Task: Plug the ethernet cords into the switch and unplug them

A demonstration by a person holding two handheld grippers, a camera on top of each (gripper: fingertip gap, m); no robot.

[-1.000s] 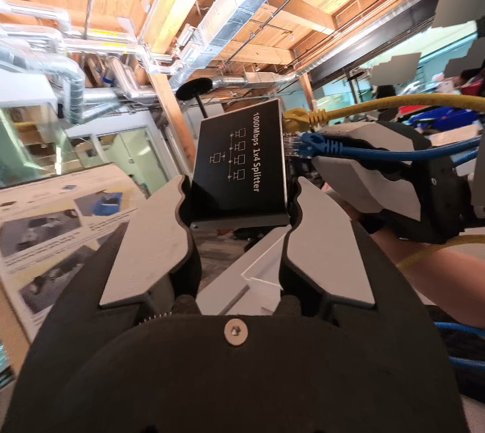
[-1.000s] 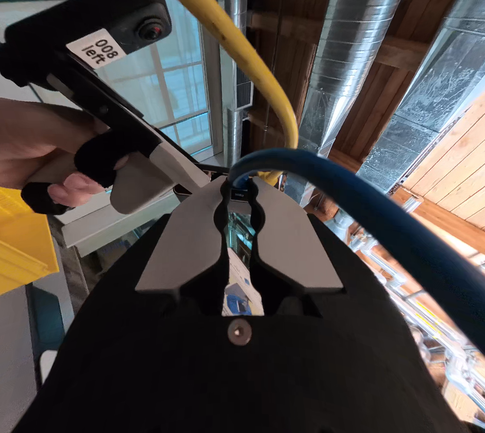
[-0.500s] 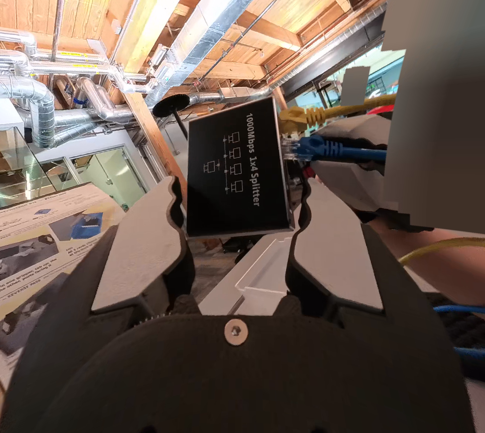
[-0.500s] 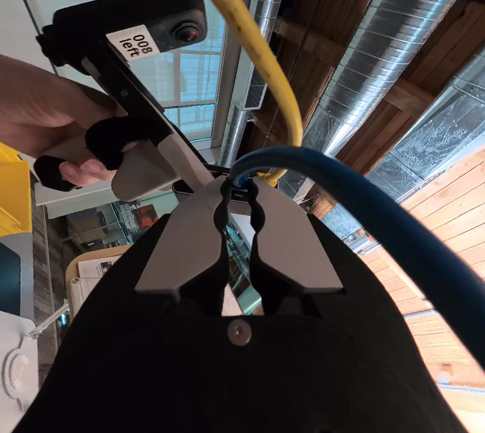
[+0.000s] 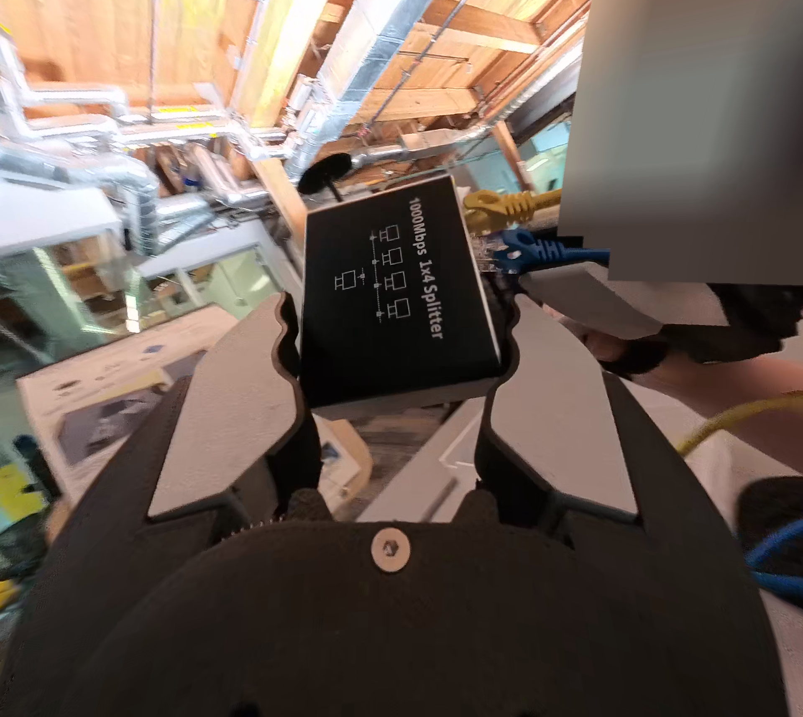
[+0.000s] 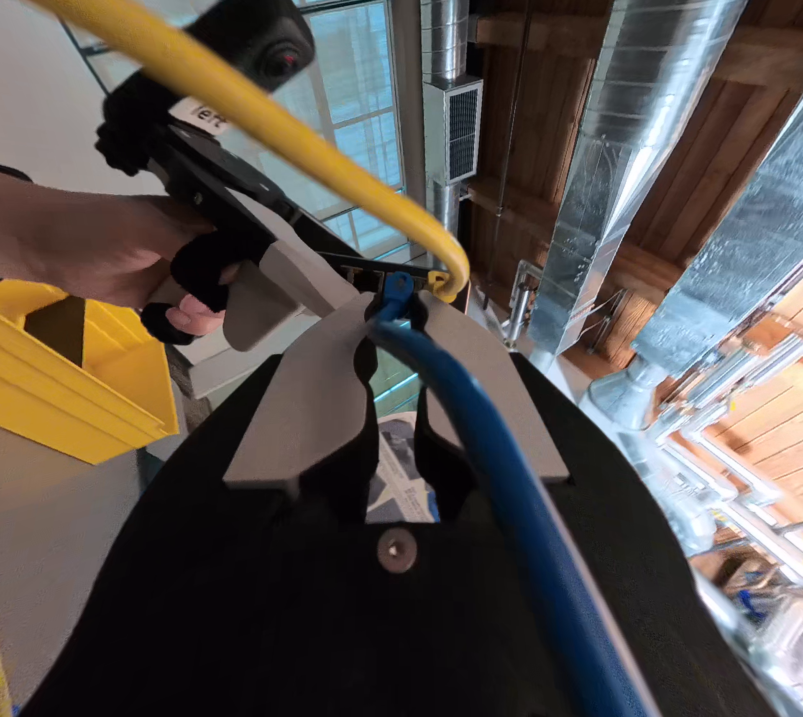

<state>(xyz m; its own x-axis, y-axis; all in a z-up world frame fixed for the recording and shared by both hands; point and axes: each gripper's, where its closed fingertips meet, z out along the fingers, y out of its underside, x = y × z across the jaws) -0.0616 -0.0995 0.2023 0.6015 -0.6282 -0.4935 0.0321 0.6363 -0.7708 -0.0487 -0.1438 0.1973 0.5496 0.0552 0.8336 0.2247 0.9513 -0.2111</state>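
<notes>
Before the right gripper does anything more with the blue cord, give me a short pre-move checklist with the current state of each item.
1. Left gripper clamps the black switch on both sides: ok.
2. Right gripper shut on the blue cord just behind its plug: ok.
3. Blue plug at a port beside the yellow plug: ok.
4. Blue plug fully latched: cannot tell.
5. Yellow cord arcs above the right fingers, not caught between them: ok.

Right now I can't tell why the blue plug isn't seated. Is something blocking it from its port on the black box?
Nothing visible does. The blue ethernet cord sits pinched in the right claw, its clear plug tip right at the black rectangular switch. The yellow ethernet cord occupies the neighbouring port only.
</notes>
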